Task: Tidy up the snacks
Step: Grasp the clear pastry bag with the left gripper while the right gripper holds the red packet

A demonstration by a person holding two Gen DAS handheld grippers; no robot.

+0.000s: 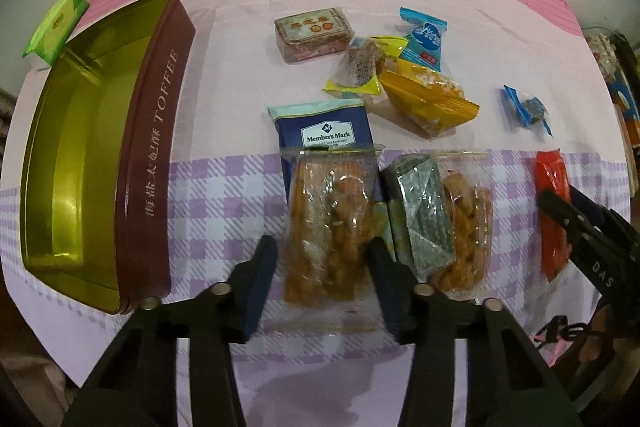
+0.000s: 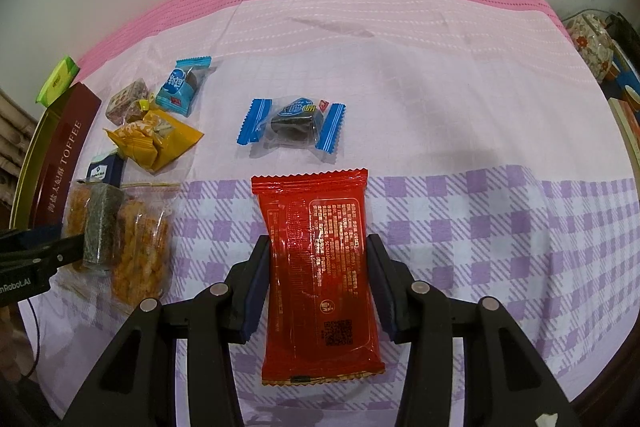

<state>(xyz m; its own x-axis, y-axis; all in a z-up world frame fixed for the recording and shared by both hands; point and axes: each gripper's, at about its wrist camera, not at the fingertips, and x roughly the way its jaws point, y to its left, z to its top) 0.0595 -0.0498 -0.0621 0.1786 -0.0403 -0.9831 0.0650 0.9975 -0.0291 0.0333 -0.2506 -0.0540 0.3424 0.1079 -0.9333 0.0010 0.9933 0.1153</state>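
snacks lie loose on the checked cloth, right of the open gold-lined toffee tin. left gripper jaws apart, straddling a clear bag of orange twists, long axis along the fingers. right gripper likewise brackets the red foil packet, apparently unclamped.

We see a cloth-covered tabletop carrying an open gold-lined maroon toffee tin at left, scattered wrapped snacks centrally, and a red foil packet nearer right.

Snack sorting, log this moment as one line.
left gripper: straddling clear fried-snack bag | right gripper: straddling red packet | toffee tin: empty
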